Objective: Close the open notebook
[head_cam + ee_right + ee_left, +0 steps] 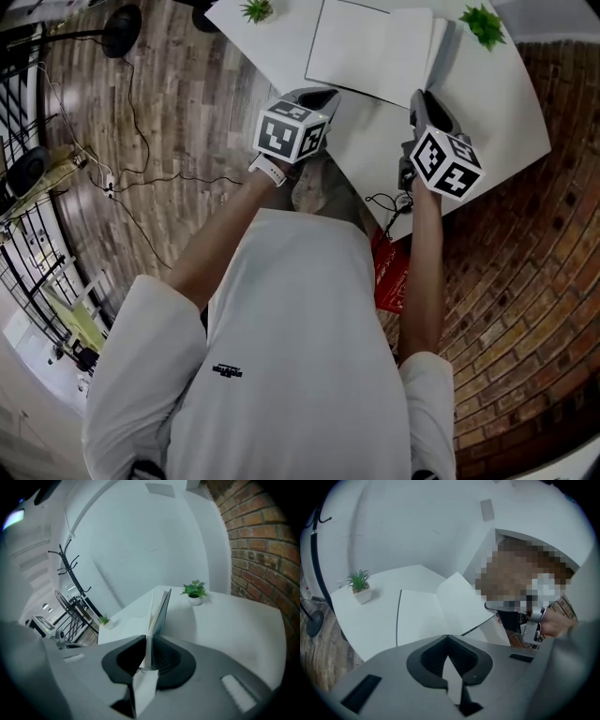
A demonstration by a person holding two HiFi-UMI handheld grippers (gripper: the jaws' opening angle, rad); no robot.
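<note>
An open notebook [366, 47] with blank white pages lies on the white table [497, 103]. Its right half [439, 42] is raised off the table and stands nearly upright. My right gripper [419, 98] is shut on the near edge of that raised half; in the right gripper view the leaf [159, 613] runs up from between the jaws [149, 641]. My left gripper [319, 94] hovers near the table's front edge, short of the notebook's left page [417, 618]. Its fingertips [448, 638] meet with nothing between them.
Two small potted plants stand on the table, one at the left [255, 9] and one at the right [483, 23]. Cables trail over the wooden floor [141, 178]. A red object [389, 272] lies beneath the table by the brick floor. A coat stand [70, 569] is far off.
</note>
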